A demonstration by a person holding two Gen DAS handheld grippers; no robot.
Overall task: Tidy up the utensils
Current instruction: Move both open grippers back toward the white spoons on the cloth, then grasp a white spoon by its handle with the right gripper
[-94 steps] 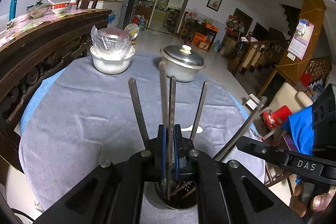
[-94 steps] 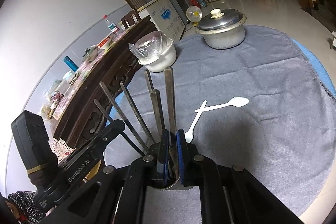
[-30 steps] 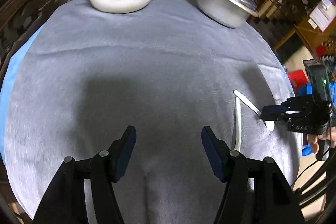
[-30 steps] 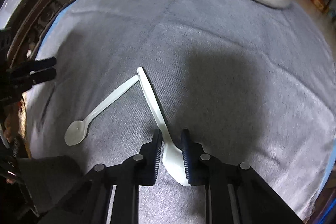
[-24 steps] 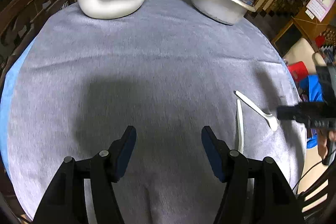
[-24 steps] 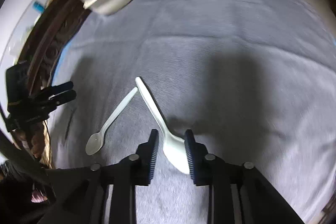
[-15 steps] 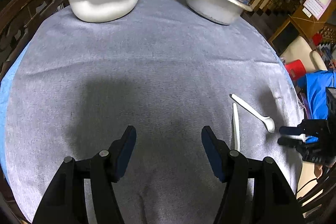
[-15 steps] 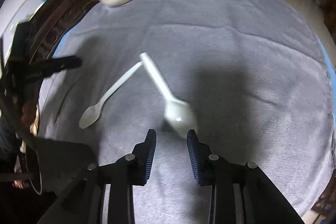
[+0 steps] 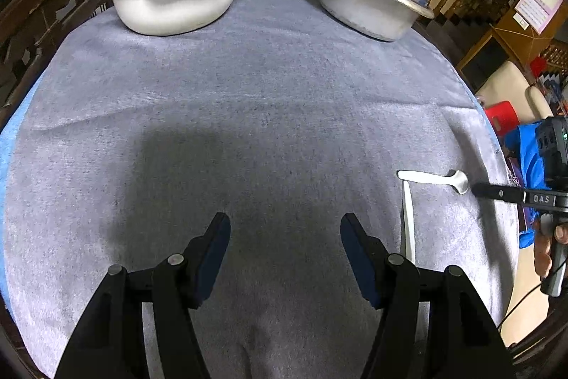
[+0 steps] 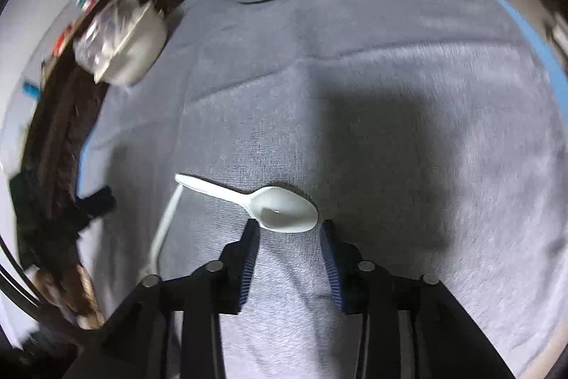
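On your right gripper [image 9: 477,190] you can read "DAS"; its jaws are apart at the white plastic spoon [image 10: 280,208]. Your left gripper [image 9: 284,233] gapes wide over gray cloth [image 9: 248,116].

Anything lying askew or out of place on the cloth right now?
Two white plastic spoons lie loose on the grey cloth, handle tips meeting in a V. The right claw is open just behind one bowl. Nothing spilled.

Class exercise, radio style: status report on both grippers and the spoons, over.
Left hand-held gripper open, over bare cloth. Right hand-held gripper open, bowl of near spoon at its fingertips. Second spoon alongside, handles meeting. Nothing blocking.
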